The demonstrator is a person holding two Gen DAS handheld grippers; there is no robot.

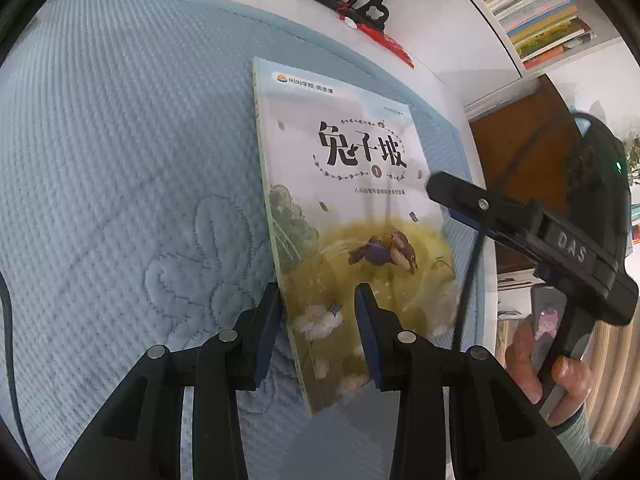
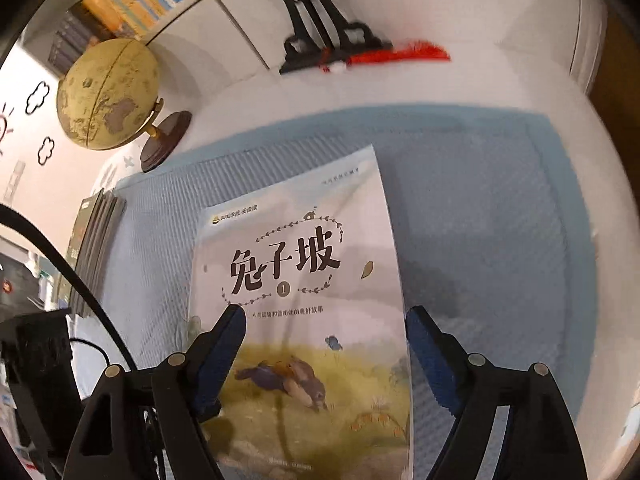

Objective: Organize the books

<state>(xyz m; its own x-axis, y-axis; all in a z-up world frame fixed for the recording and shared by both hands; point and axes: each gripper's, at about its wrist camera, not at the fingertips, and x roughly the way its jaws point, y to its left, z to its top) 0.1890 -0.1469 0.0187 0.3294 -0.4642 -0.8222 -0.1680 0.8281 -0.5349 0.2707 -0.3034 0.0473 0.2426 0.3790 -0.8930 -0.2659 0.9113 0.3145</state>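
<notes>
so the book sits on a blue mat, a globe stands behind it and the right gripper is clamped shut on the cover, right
Not quite: the right gripper is open, its fingers apart over the book, as the right wrist view shows. The blue mat and globe are right.

the pale illustrated paperback book [image 2: 304, 280] sits over the light blue quilted mat [image 2: 480, 220] on the white counter [image 2: 400, 84]. behind the mat stands a black ornate metal stand [image 2: 316, 40], with a tan globe on a dark round base [image 2: 108, 96] to its left. a grey stack of books [image 2: 96, 240] lies left of the mat.
</notes>
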